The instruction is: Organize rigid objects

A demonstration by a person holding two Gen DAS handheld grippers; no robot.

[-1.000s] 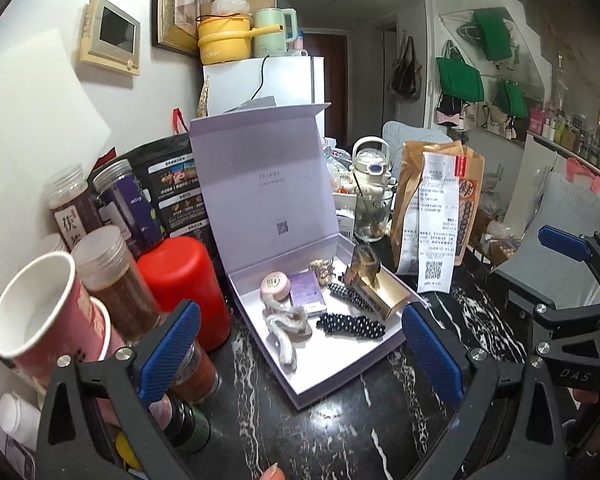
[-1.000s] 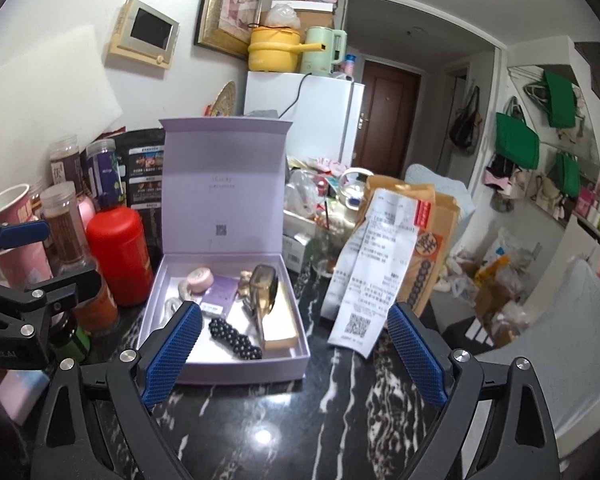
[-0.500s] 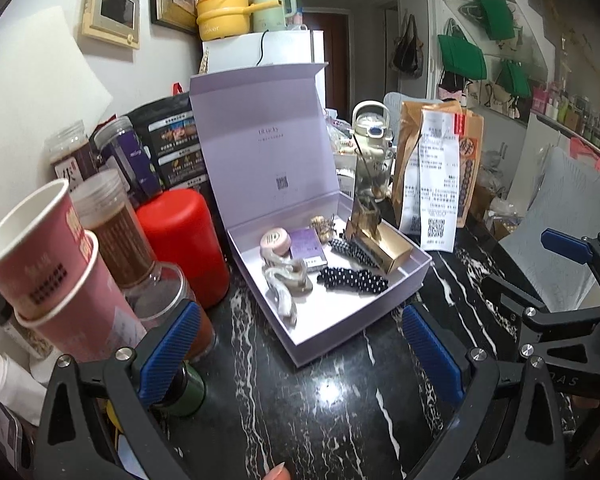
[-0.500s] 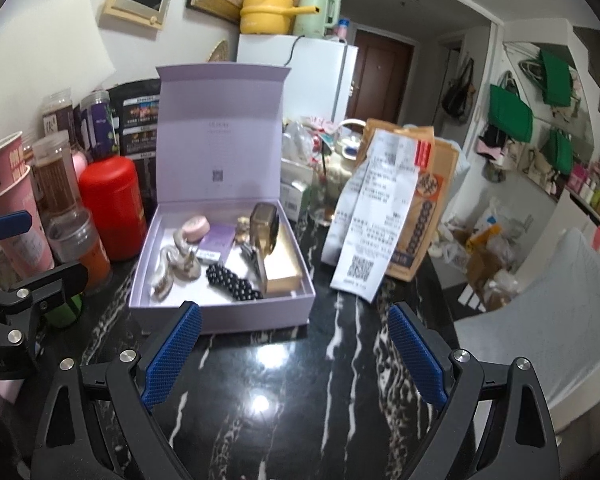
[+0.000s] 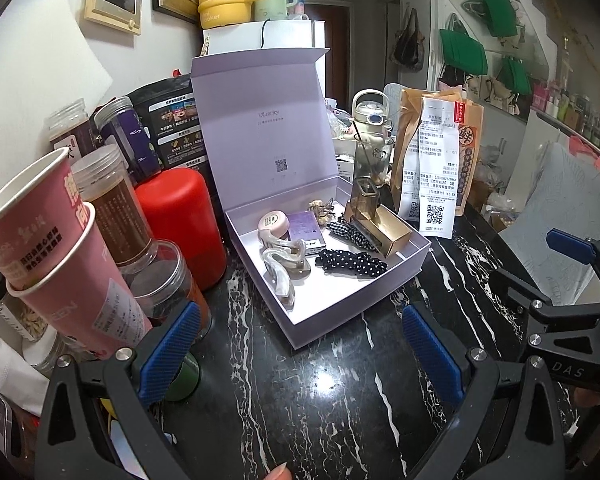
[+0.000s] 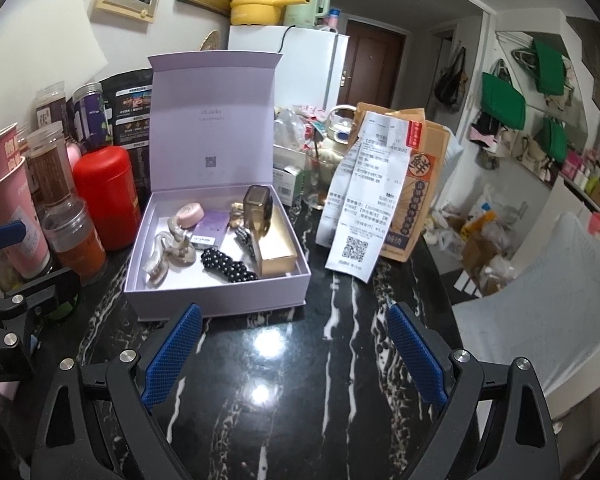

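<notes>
A lilac gift box point(image 5: 340, 312) point(image 6: 220, 300) stands on the black marble table with its lid upright. Inside lie a gold box with a dark bottle point(image 5: 374, 224) point(image 6: 268, 240), black beaded hair clips point(image 5: 352, 262) point(image 6: 228, 266), a translucent claw clip point(image 5: 280, 264) point(image 6: 168, 252), a purple card point(image 5: 306, 230) point(image 6: 210, 230) and a pink round case point(image 5: 274, 222) point(image 6: 190, 214). My left gripper point(image 5: 300, 348) is open and empty, in front of the box. My right gripper point(image 6: 294, 354) is open and empty too, also short of the box.
Left of the box stand a red canister point(image 5: 180, 220) point(image 6: 108, 196), stacked pink paper cups point(image 5: 52, 264), and several jars point(image 5: 116, 208). A brown paper bag with a receipt point(image 5: 440, 168) point(image 6: 380, 188) and a glass jar point(image 5: 370, 152) stand to the right. Bare marble point(image 6: 300, 360) lies in front.
Both grippers have pulled back and risen slightly, so the views now look down more steeply into the box. The jaws stay open and nothing in the box has moved.
</notes>
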